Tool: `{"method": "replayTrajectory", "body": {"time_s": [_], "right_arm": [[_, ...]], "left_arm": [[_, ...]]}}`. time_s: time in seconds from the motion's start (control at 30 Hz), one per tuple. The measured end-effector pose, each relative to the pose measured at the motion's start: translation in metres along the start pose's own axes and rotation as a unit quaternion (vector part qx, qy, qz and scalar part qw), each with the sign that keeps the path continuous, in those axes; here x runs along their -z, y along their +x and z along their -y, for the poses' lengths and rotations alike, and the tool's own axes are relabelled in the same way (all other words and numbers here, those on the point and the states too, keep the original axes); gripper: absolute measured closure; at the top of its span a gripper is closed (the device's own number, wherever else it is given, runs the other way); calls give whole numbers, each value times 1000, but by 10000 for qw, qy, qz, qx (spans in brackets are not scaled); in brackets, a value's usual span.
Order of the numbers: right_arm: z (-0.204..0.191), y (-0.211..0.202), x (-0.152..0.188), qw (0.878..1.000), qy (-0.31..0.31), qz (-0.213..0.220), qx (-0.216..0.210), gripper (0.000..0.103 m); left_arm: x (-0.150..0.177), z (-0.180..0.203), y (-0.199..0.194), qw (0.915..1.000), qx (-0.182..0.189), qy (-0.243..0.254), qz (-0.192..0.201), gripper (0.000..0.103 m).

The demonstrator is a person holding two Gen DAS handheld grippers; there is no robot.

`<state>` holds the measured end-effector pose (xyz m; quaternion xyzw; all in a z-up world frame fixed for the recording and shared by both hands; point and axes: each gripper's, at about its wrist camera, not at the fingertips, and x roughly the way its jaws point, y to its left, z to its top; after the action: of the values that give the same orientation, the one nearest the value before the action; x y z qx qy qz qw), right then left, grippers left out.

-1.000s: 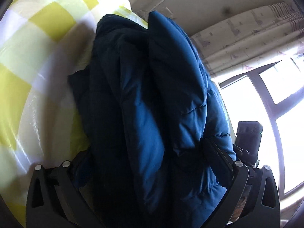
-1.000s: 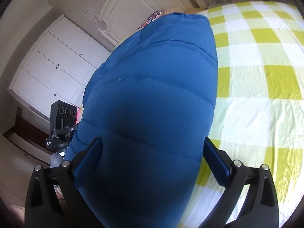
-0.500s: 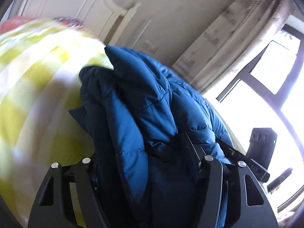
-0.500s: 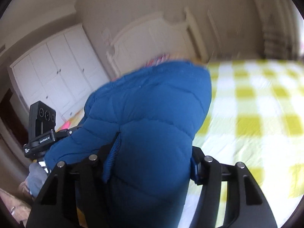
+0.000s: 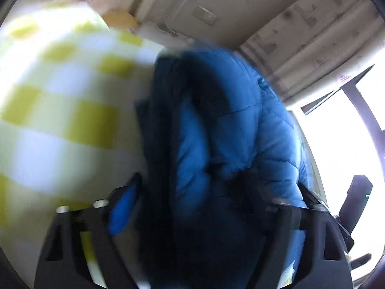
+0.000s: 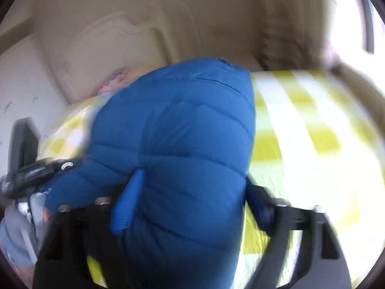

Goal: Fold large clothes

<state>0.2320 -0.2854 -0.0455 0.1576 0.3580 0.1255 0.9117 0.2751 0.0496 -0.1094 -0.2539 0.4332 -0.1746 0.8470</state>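
Now left tool (image 5: 219,183) and right tool (image 6: 195,178), jaws just opening, loose around blue jacket (image 6: 182,125).

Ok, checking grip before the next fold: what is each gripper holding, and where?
Cannot be told. The blue puffer jacket lies between the jaws of left gripper and right gripper, which have just been opening; blur hides pad contact.

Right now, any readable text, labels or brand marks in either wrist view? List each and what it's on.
None readable.
Black camera device beside the blue puffer jacket: pale marking, too blurred to read.
Curtain: small printed motifs, no legible words.
Wall plate: blank as far as visible.
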Motion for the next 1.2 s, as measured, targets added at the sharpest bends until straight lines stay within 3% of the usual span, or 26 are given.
{"method": "replayTrajectory", "body": {"time_s": [0.07, 0.2, 0.33, 0.43, 0.5, 0.57, 0.73, 0.83, 0.87, 0.93, 1.0, 1.07, 1.2], "right_arm": [[2, -4, 2, 9999, 64, -61, -89, 13], [-39, -42, 8, 9958, -572, 529, 481, 12], [-103, -71, 22, 9851, -1345, 1033, 302, 12], [-148, -52, 44, 9705, -2193, 885, 476, 10], [-170, -12, 71, 9532, -2955, 195, 618, 10], [-179, -2, 93, 9351, -3384, 343, 994, 11], [-172, -29, 85, 9445, -3229, 179, 574, 15], [-165, -97, 81, 9544, -2897, 720, -53, 14], [-160, -129, 77, 9570, -2710, 1024, -173, 13], [-152, -179, 67, 9569, -2418, 1593, -212, 4], [-147, -219, 59, 9543, -2222, 1989, -175, 3], [-140, -259, 55, 9509, -2040, 2323, -120, 3], [-140, -296, 62, 9472, -1989, 2514, 55, 3]], "left_arm": [[4, -3, -2, 9999, 43, -141, 19, 16], [6, 5, -20, 9985, -313, 356, 286, 15], [27, 18, -67, 9896, -521, 605, 1193, 15], [41, 19, -103, 9800, -429, 379, 1905, 13], [43, 16, -119, 9757, -377, 329, 2131, 11], [45, 18, -130, 9728, -521, 465, 2207, 10], [58, 27, -170, 9646, -920, 851, 2320, 10], [68, 47, -204, 9500, -1161, 1258, 2612, 9], [74, 61, -217, 9411, -1293, 1457, 2765, 5], [85, 81, -238, 9273, -1358, 1710, 3040, 4], [97, 105, -255, 9133, -1359, 1921, 3325, 4], [107, 124, -264, 9072, -1487, 2022, 3376, 4], [121, 149, -257, 9006, -1954, 2241, 3172, 4]]}}
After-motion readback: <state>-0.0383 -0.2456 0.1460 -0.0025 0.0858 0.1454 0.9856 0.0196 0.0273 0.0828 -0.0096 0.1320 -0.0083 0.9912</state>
